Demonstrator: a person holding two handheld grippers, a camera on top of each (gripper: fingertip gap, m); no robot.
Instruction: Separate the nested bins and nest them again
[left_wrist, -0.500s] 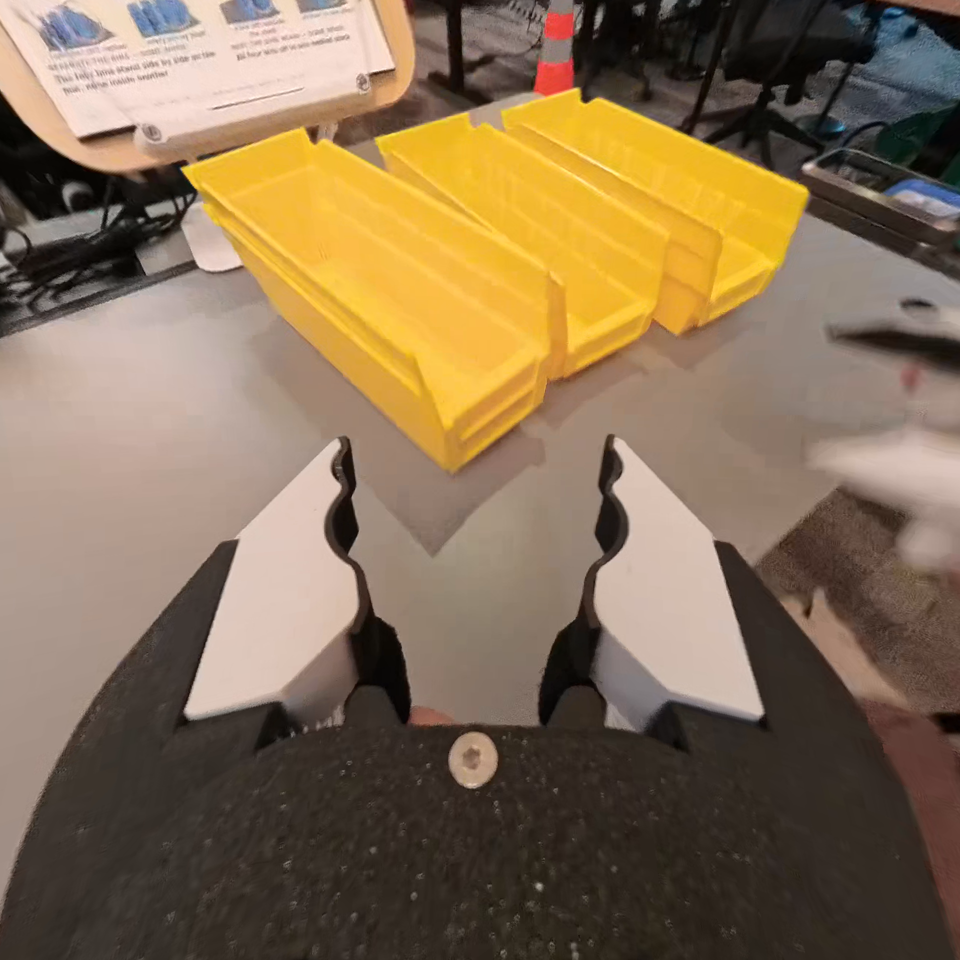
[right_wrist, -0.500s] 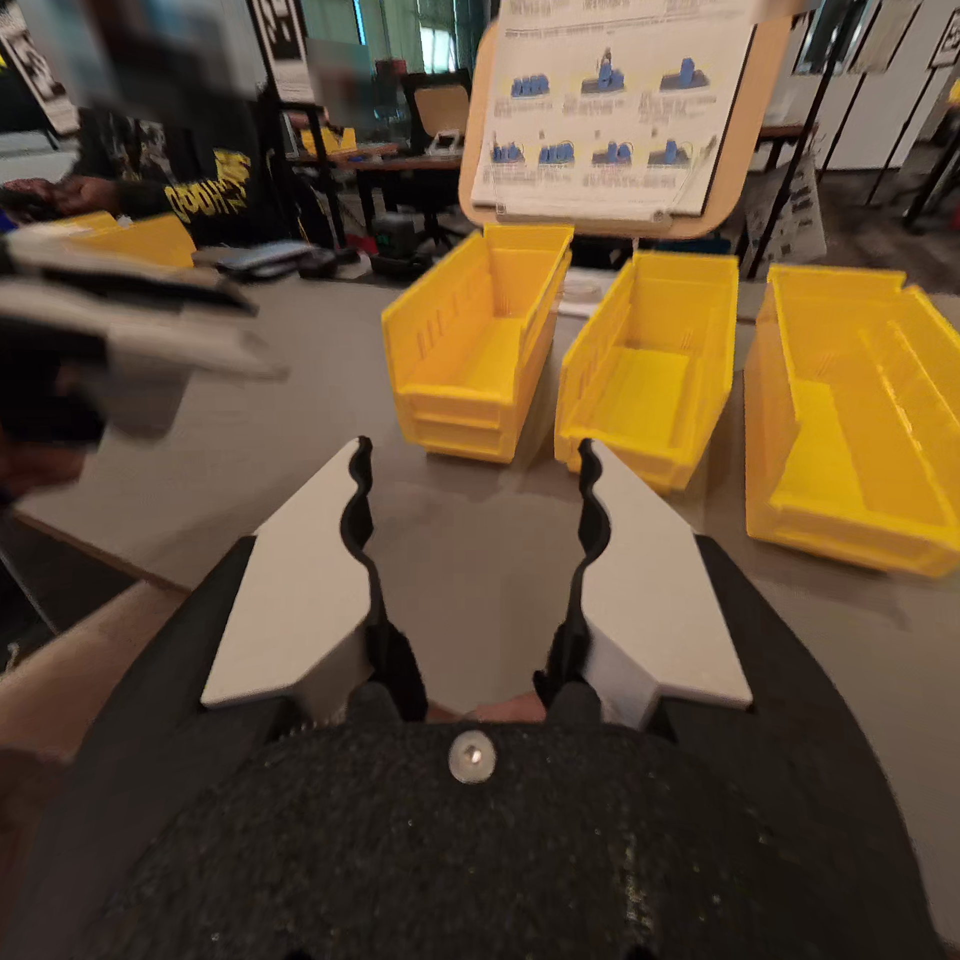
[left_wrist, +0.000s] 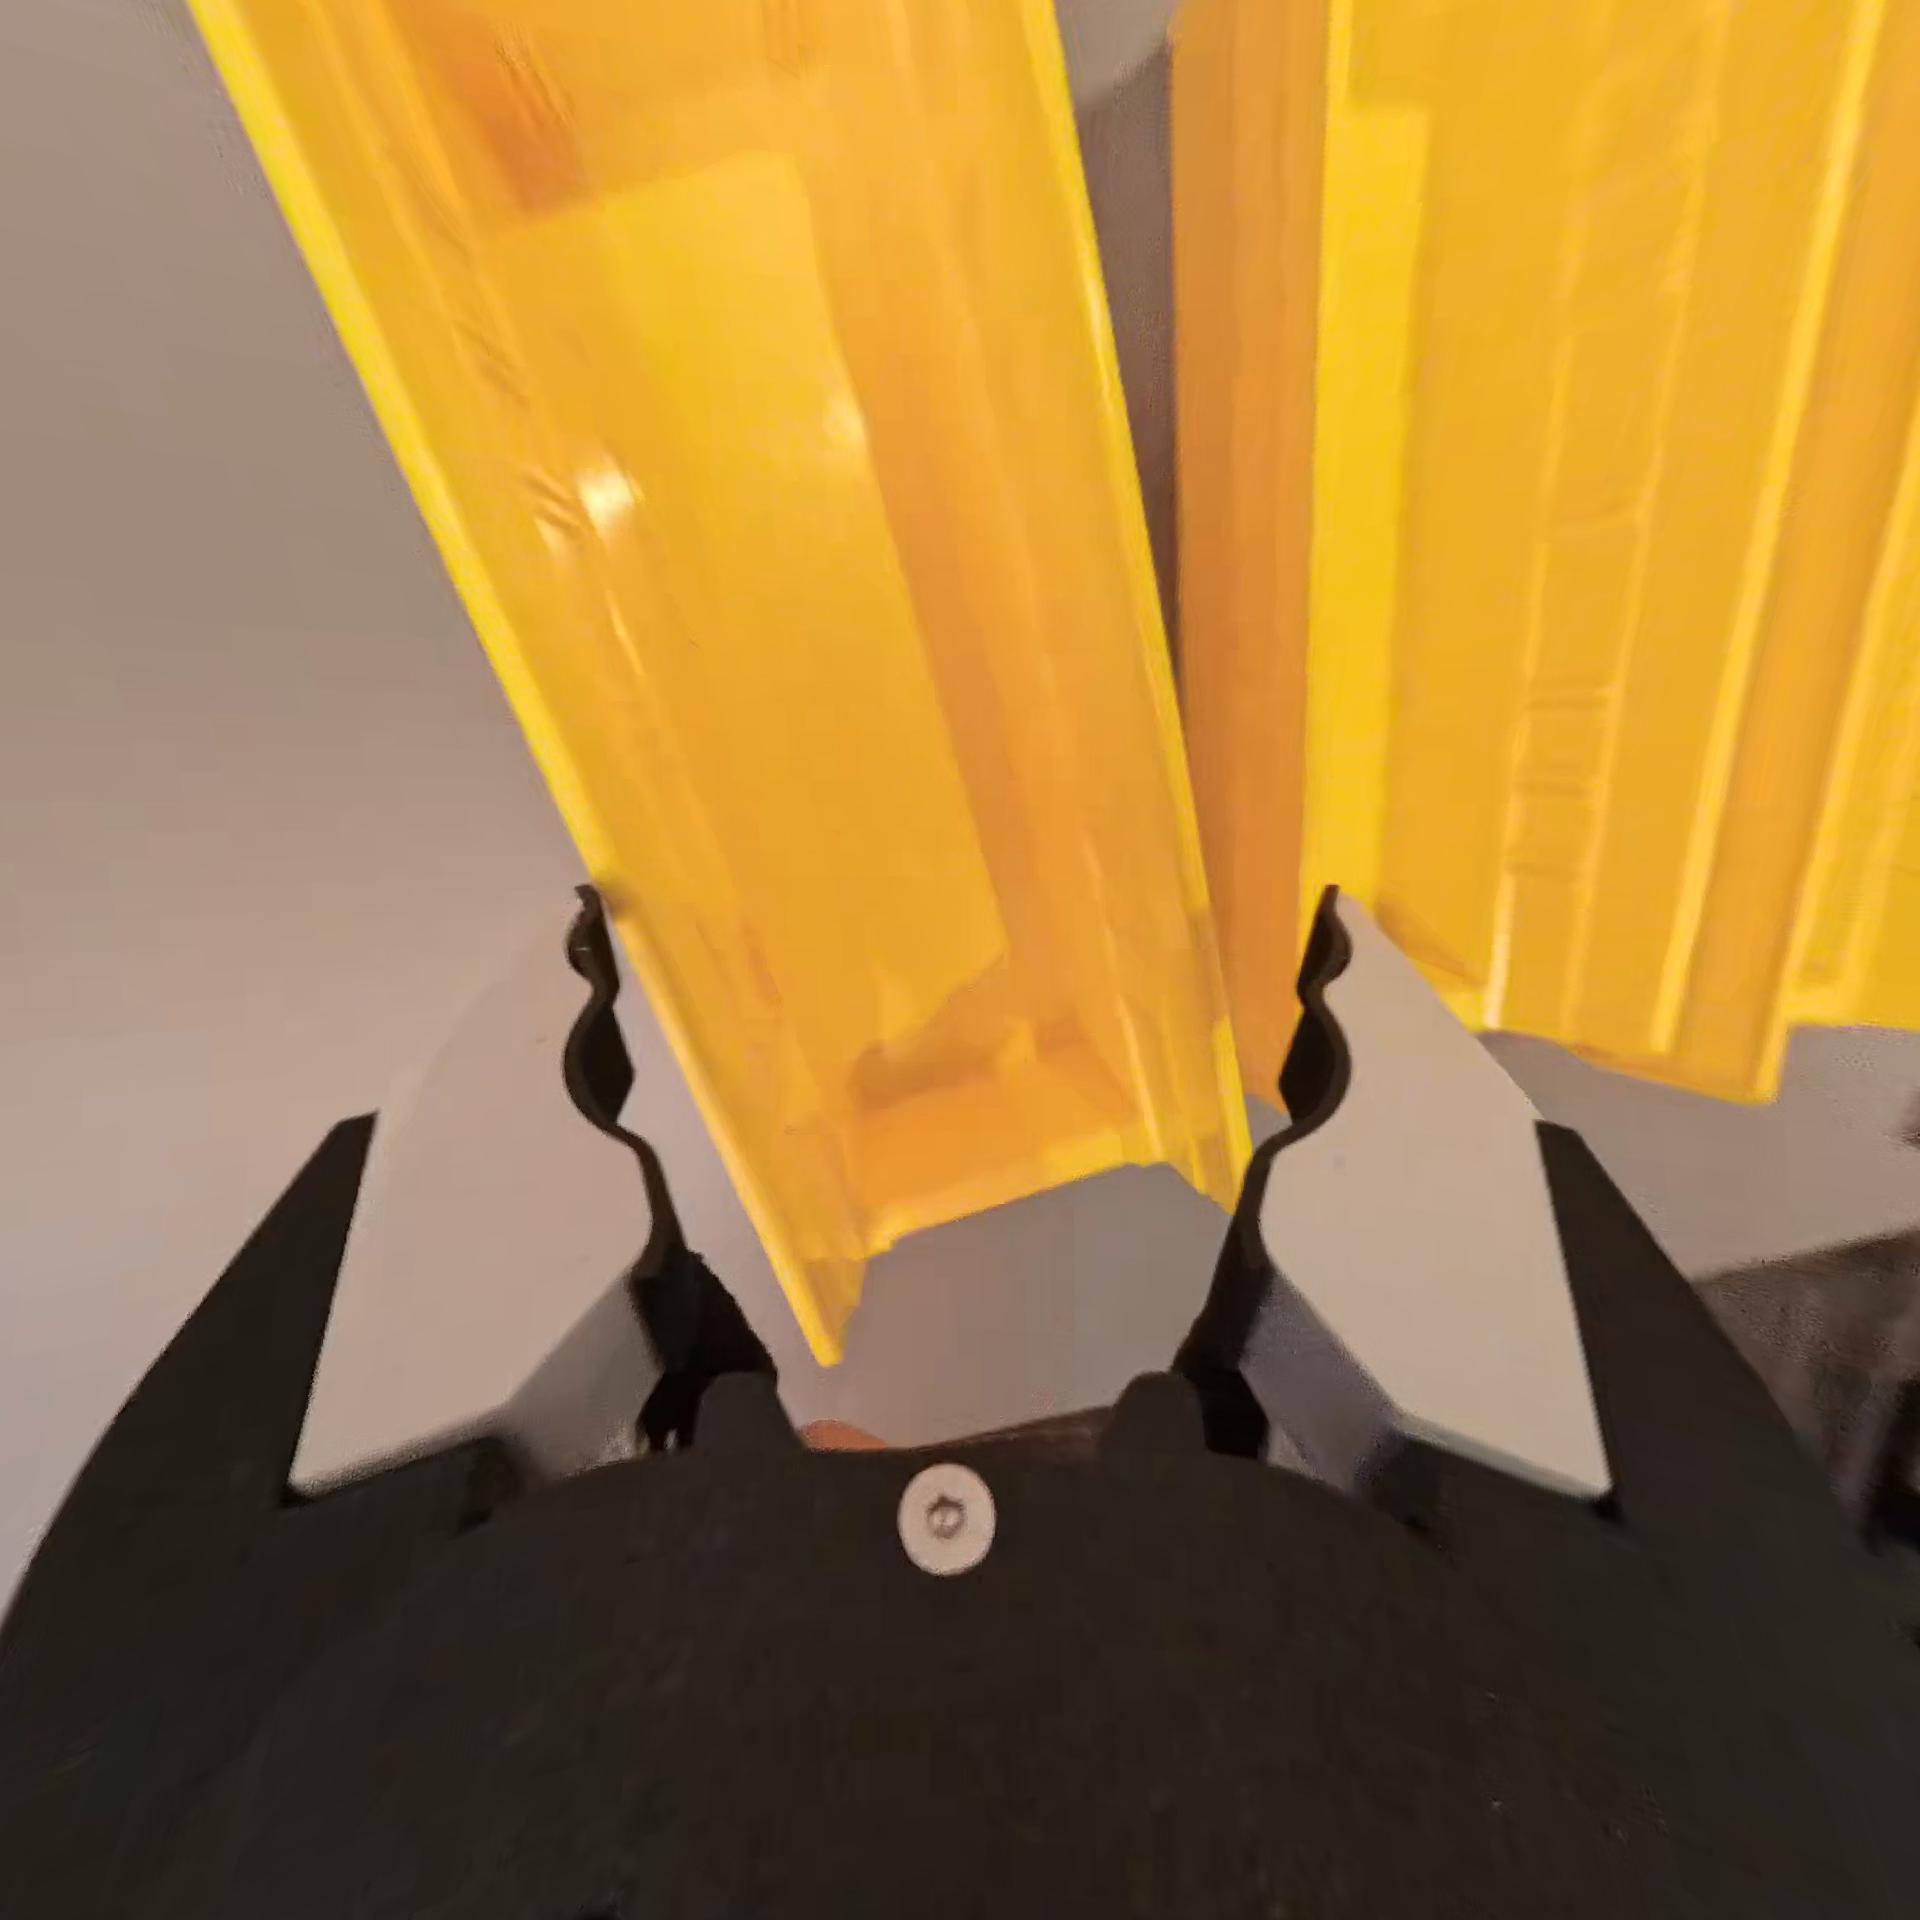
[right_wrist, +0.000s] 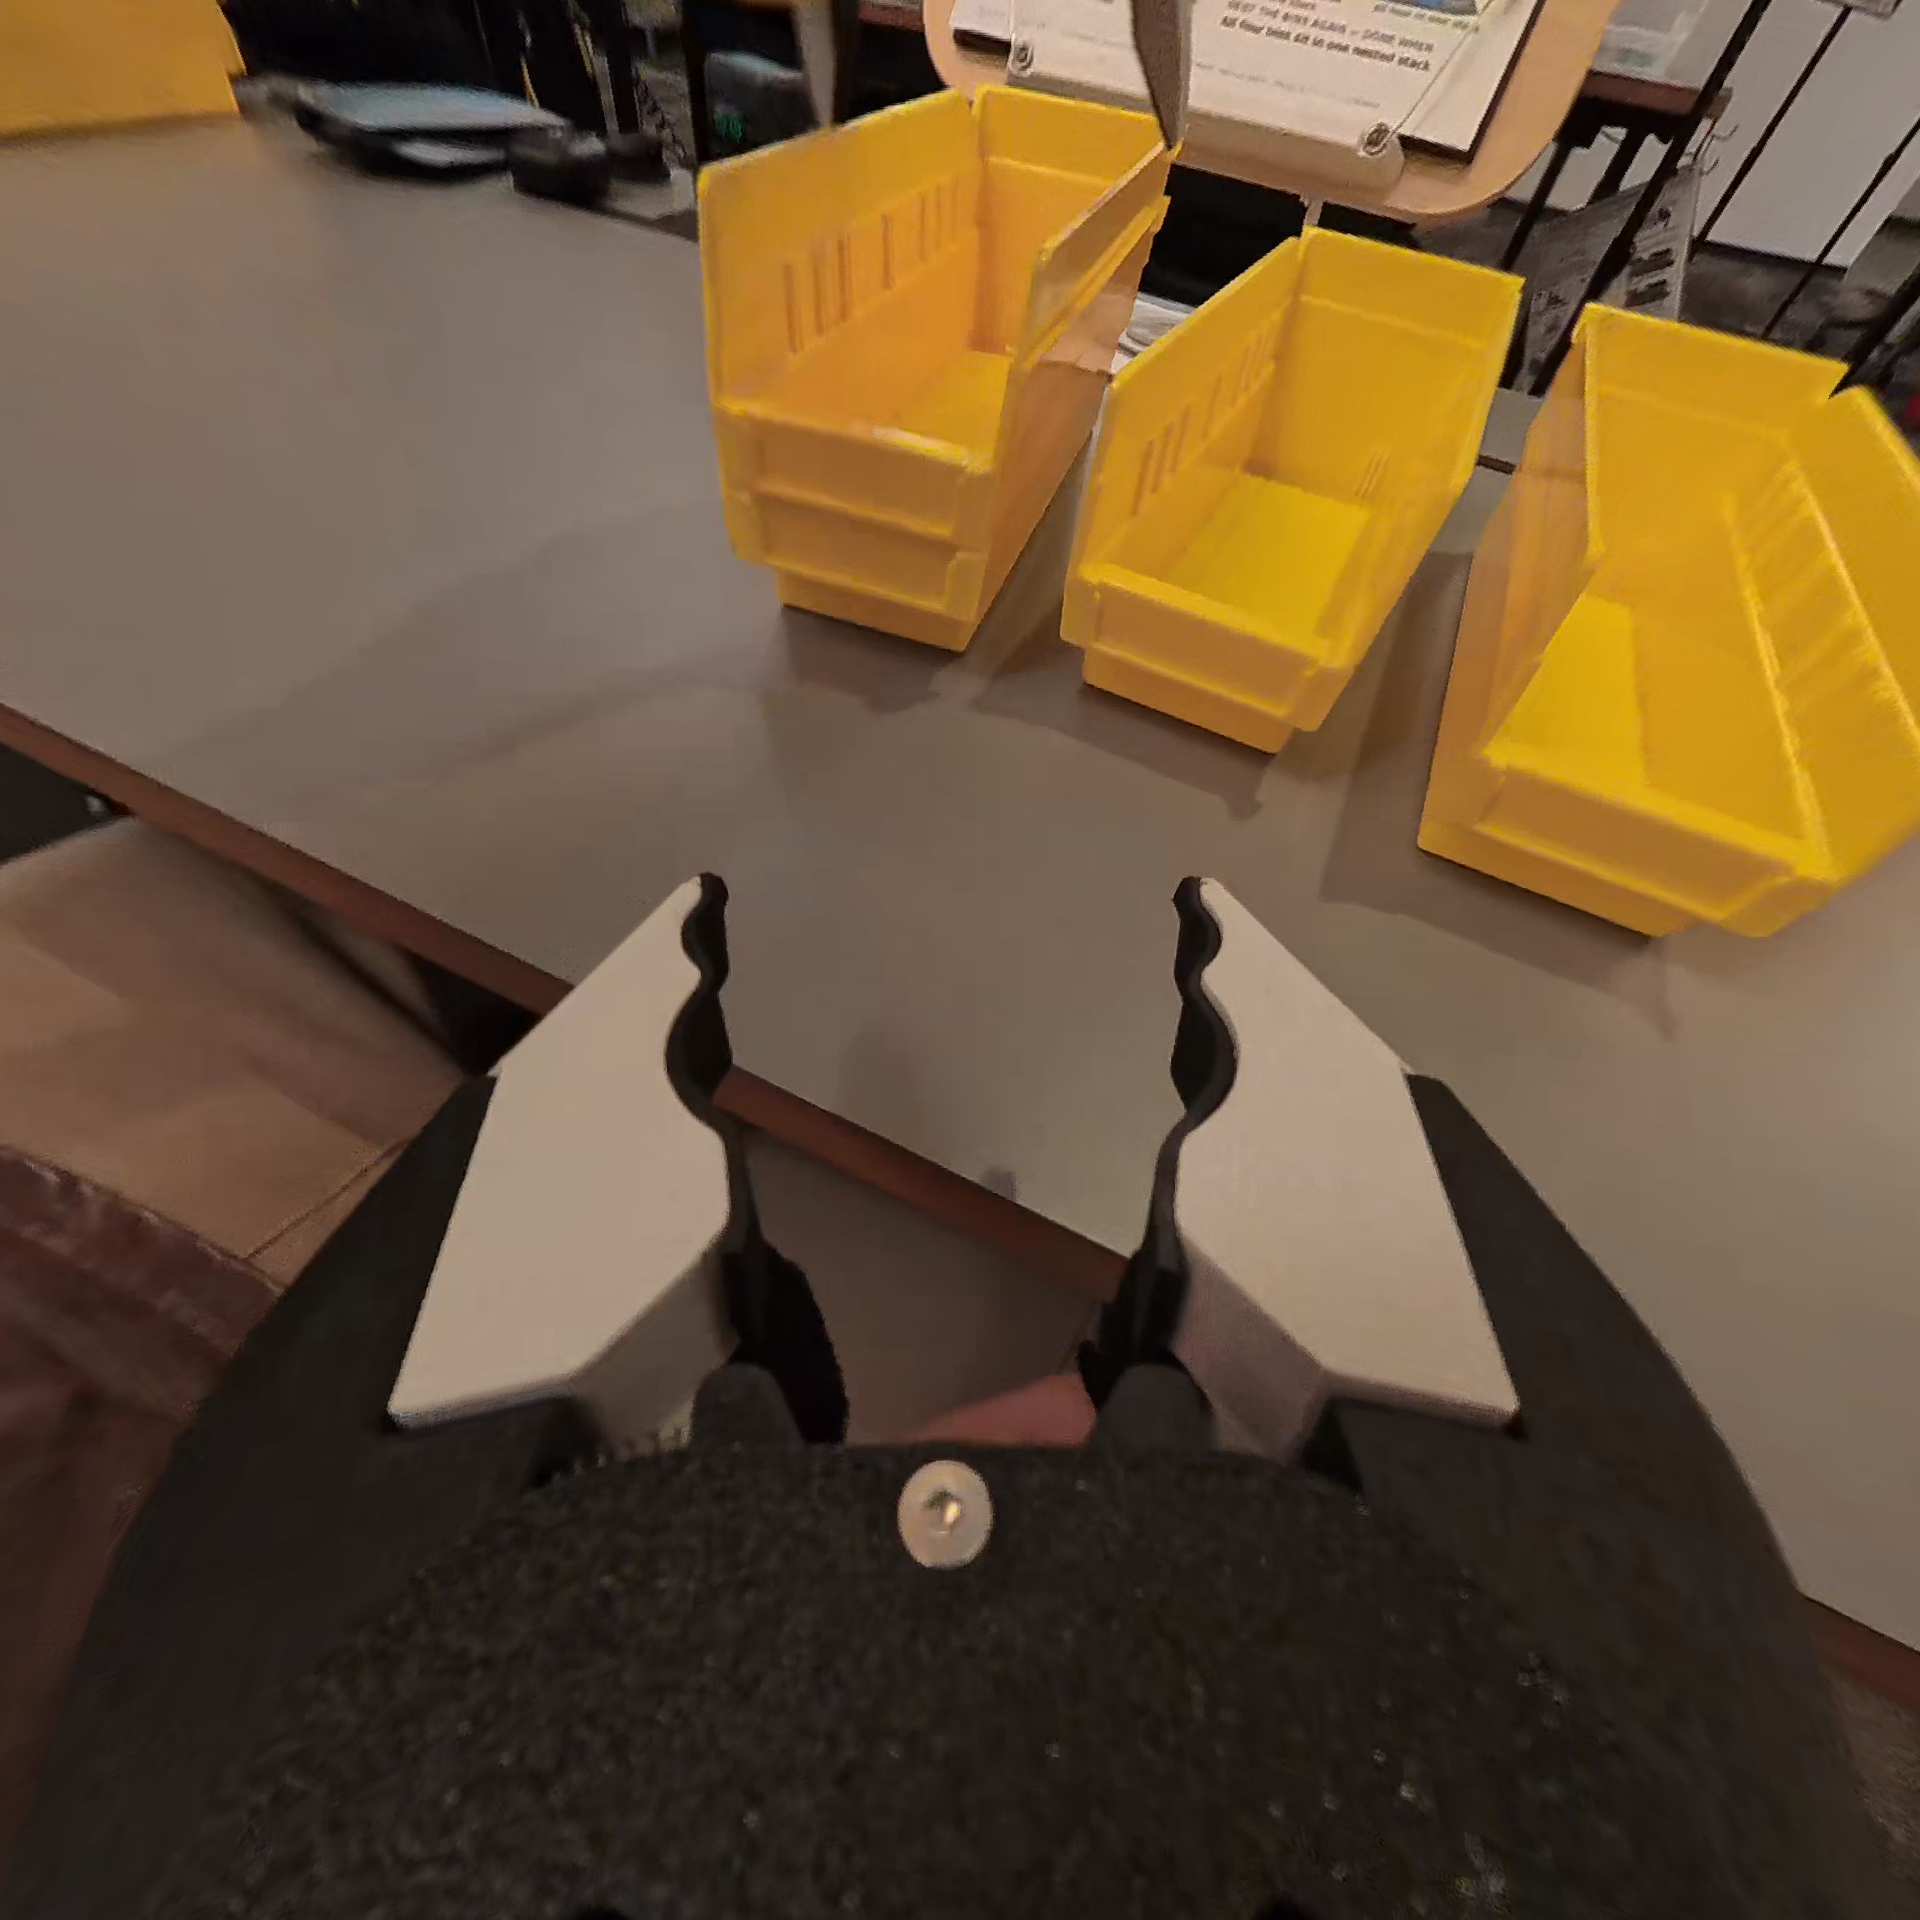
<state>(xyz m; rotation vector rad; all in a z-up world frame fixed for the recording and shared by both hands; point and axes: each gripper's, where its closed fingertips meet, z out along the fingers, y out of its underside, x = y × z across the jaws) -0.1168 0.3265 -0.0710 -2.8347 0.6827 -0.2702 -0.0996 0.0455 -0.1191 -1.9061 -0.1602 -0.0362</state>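
Note:
Yellow bins stand on a grey table (right_wrist: 416, 468): a nested stack (right_wrist: 883, 416) on the left, one bin (right_wrist: 1268, 520) in the middle, and more (right_wrist: 1683, 675) on the right. My left gripper (left_wrist: 958, 904) is open and looks steeply down on the left stack (left_wrist: 790, 623). The stack's near end shows between its fingers, and the right finger (left_wrist: 1392, 1091) is over the gap to the middle bin (left_wrist: 1610, 520). A grey fingertip (right_wrist: 1164, 73) shows above the stack's right wall in the right wrist view. My right gripper (right_wrist: 951, 888) is open and empty over the table's front edge.
A wooden board with printed sheets (right_wrist: 1247, 62) stands behind the bins. Dark flat items (right_wrist: 436, 114) lie at the back left. The table's brown front edge (right_wrist: 312, 883) runs under my right gripper, with a person's leg (right_wrist: 156, 1039) below it.
My left gripper has moved forward, tipped down over the left stack and opened wider. My right gripper has drawn back to the table's front edge. The left gripper no longer shows at its left.

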